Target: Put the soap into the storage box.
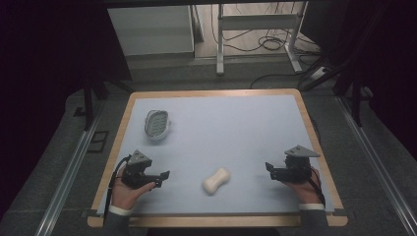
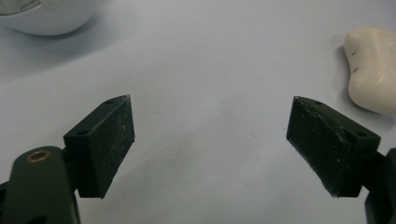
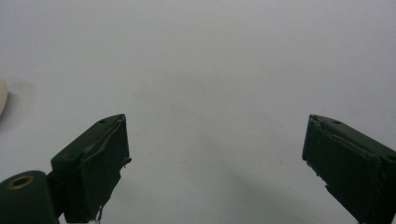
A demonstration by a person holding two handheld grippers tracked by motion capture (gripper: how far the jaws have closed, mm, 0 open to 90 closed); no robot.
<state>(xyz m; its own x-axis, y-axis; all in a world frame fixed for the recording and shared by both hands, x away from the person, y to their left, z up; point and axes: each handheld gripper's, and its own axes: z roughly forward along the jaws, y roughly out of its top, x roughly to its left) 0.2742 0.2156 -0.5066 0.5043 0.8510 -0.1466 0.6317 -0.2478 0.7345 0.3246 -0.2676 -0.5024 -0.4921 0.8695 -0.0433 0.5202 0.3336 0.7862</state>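
While both hands rest at the near edge, here is the table from front to back:

Left hand (image 1: 129, 192): low at the near left corner, gripping the left gripper (image 1: 162, 178), whose jaws point right, toward the middle.
Left gripper state: jaws spread wide with bare table between them in the left gripper view (image 2: 210, 140); nothing is held.
Right hand (image 1: 306, 189): near right, holding the right gripper (image 1: 269, 169) with jaws aimed left, inward.
Right gripper state: jaws well apart in the right gripper view (image 3: 215, 158), only the blue-grey surface between them.
Soap bar (image 1: 217, 180): cream-white, waisted in the middle, lying flat on the table between the two grippers, nearer the front edge, touching neither.
Soap bar's long axis: diagonal, running from the near left up to the far right.
Soap bar in left gripper view (image 2: 373, 70): off to the right, beyond the jaw tip.
Table (image 1: 231, 128): pale blue top, wooden rim.
Soap dish (image 1: 157, 124): white, oval, farther back on the left, well apart from the soap, long axis running roughly front to back.
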